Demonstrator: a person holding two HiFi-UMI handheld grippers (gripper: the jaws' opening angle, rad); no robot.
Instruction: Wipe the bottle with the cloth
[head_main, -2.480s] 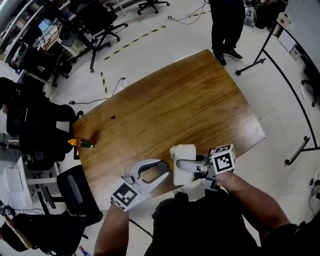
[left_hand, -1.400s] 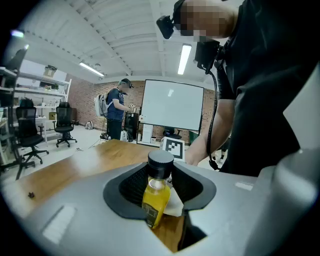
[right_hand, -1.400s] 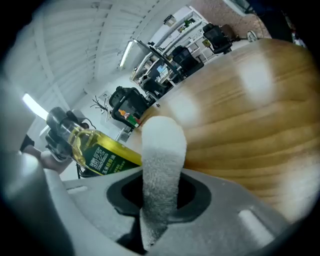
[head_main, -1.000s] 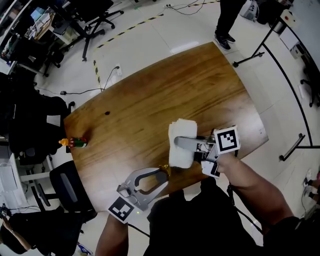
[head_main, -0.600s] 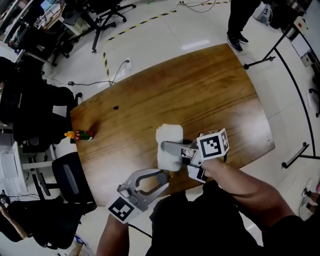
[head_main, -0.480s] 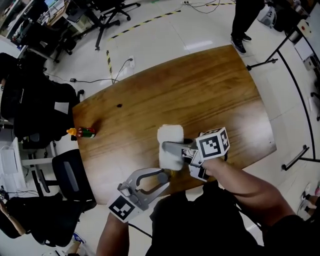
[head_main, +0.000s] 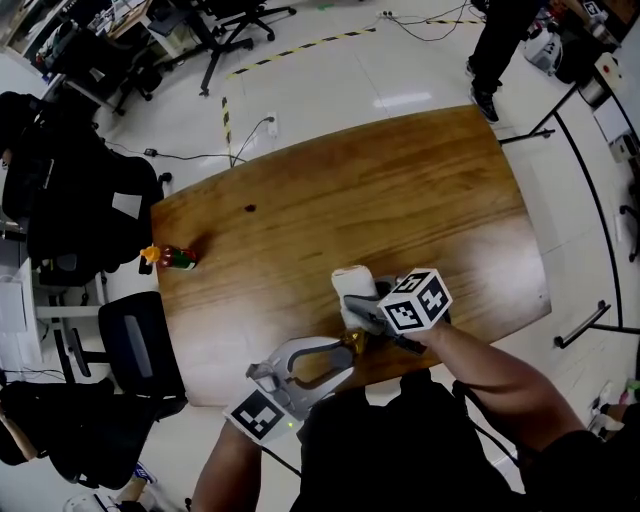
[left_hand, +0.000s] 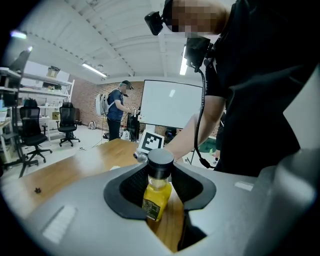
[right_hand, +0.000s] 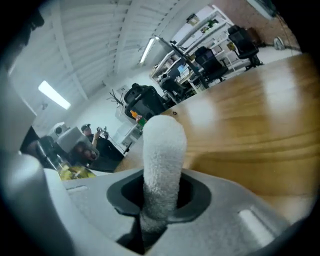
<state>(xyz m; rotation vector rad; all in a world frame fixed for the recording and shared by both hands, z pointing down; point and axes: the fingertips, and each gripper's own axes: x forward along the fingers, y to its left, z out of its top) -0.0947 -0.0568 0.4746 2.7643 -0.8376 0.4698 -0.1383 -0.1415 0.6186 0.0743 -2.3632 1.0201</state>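
Note:
In the left gripper view a small bottle (left_hand: 156, 192) of yellow liquid with a black cap stands upright between the jaws, and my left gripper (left_hand: 159, 195) is shut on it. The head view has that bottle (head_main: 356, 343) over the table's near edge, held by the left gripper (head_main: 345, 352). My right gripper (head_main: 362, 308) is shut on a folded white cloth (head_main: 351, 286) just beyond the bottle. The cloth (right_hand: 162, 155) sticks up from the right gripper (right_hand: 161, 200). Whether cloth and bottle touch is not clear.
The wooden table (head_main: 400, 190) is bare apart from a small orange-capped bottle (head_main: 170, 258) at its left edge. Black office chairs (head_main: 140, 345) stand to the left. A person (head_main: 505, 45) stands past the far right corner, next to a metal stand (head_main: 585, 320).
The right gripper has brought the cloth nearer to the bottle and turned it, so it looks narrower. The left gripper keeps its hold on the bottle, shifted slightly right.

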